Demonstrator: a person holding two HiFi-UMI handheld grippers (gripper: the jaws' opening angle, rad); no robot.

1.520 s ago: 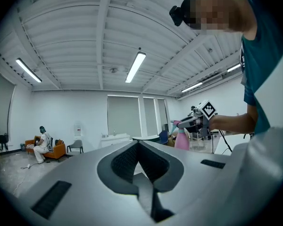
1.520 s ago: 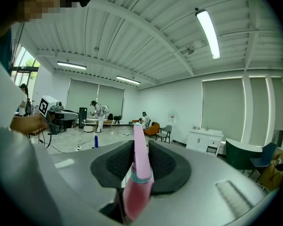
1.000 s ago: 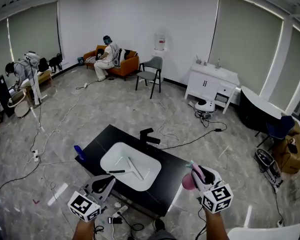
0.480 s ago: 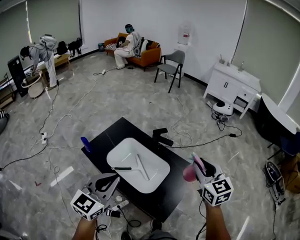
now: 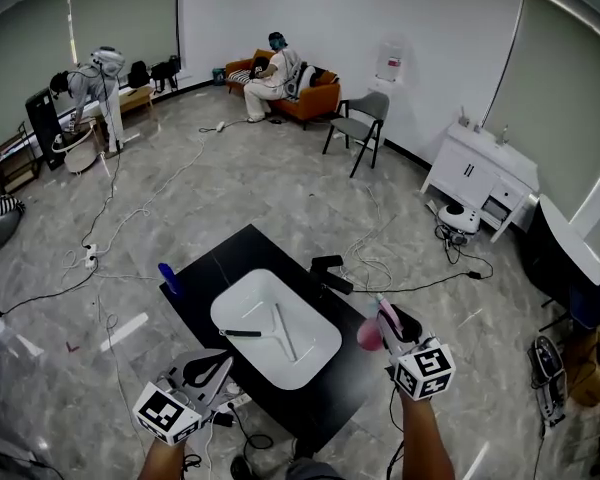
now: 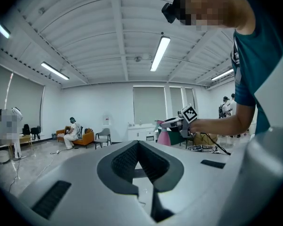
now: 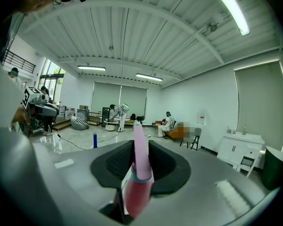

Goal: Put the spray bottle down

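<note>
1. The pink spray bottle (image 5: 369, 336) sits lower right of centre in the head view, clamped between the jaws of the right gripper (image 5: 385, 323), its long axis along them and its nozzle pointing away
2. It hangs at the right edge of the black table (image 5: 205, 278), beside the white basin (image 5: 230, 306); bare tabletop likely lies just to its left
3. The left gripper (image 5: 208, 366), lower left, has its jaws together on nothing

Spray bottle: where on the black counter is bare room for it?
Bare strip of counter right of the basin, this side of the faucet, near the right claw holding the spray bottle. Narrower strip beside the blue bottle. Basin holds tools.
</note>
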